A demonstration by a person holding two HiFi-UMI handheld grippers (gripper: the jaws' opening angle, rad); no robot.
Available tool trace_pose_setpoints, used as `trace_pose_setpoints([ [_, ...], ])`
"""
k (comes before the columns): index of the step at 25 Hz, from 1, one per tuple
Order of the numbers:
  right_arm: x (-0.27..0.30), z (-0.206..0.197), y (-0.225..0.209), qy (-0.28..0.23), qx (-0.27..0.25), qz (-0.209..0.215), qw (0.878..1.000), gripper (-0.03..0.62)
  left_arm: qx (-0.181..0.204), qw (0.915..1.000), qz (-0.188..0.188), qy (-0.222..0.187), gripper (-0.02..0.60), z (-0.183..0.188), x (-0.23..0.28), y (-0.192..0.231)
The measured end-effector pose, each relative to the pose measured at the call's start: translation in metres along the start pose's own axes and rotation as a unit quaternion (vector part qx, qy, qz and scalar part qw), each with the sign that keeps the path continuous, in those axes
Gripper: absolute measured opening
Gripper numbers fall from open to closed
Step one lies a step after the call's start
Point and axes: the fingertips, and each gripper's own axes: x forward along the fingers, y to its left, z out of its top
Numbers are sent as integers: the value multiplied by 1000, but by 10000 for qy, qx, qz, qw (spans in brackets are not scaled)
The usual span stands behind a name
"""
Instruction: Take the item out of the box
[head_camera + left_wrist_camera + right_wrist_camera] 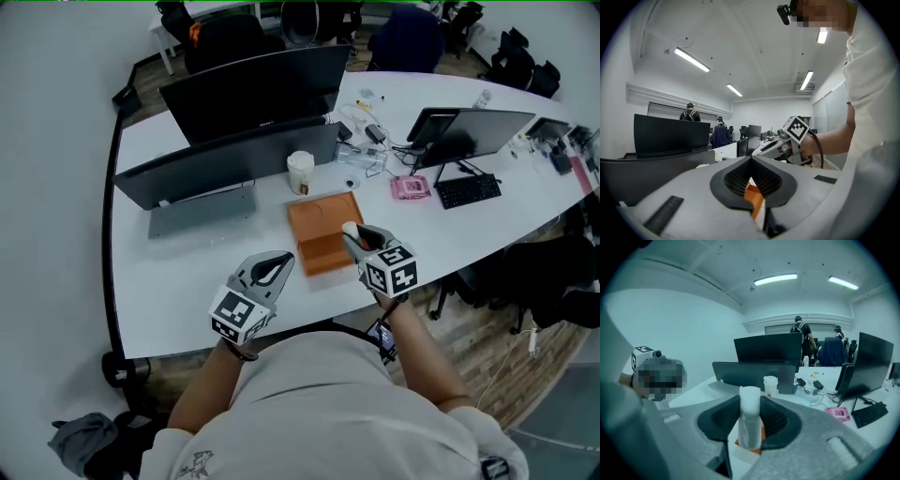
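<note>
A person stands at the near edge of a long curved white worktop [187, 281], a claw in each hand. The right claw [354, 234] is closed on a small white bottle [750, 416], which stands upright between its jaws, cap end up. The bottle is held in the air above the near right part of an open orange box [317, 223]; the box's orange shows just under and behind the bottle's base. The box sits near the middle of the worktop, close to the near edge.

The left claw [285, 261] has its jaws together with nothing between them. It hangs over bare worktop just to the left of the box's near corner, pointing towards the box.

Behind the box stands a paper cup [300, 172], then two dark monitors [253, 94] along the far edge. Towards the right end lie a pink case [410, 187], a keyboard [469, 190] and loose cables. Bare worktop lies on both sides of the box along the near edge
</note>
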Motion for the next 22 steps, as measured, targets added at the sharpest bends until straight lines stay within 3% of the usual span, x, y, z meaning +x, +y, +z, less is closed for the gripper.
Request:
trace_pose_setpoints([
  [9,-29,17,18,-322,-101,-72,9994,132,127,9998,-15,-133,-2,17,-21,-14],
  [17,-63,0,45,-521,-262,-98,9982,132,108,9997,-103,-218,-2,16,-48,-36],
  [22,-81,-8,54,-666,-72,83,9977,132,-7,9997,-85,-236,-2,10,-53,-50],
])
